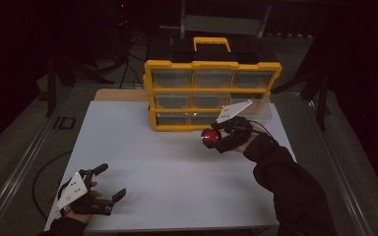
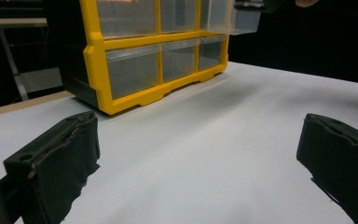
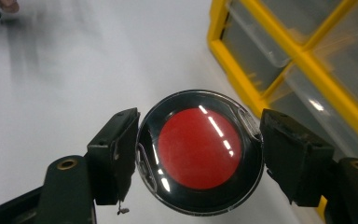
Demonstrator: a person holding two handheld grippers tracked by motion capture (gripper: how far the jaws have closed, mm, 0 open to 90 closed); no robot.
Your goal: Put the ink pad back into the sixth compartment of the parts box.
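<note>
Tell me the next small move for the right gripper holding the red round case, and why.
Probably carry the red round case over to the pulled-out drawer of the yellow organizer. The right gripper is shut on the case and held above the table, close to that drawer, the one standing out from the organizer's front, while the left gripper rests open.

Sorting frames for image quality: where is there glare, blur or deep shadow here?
High view: dim, with black surroundings beyond the white table. Right gripper view: streaks of glare on the round red-centred case between the jaws; the yellow drawer cabinet looks motion-blurred. Left gripper view: near jaws soft, cabinet sharper, background dark.
</note>
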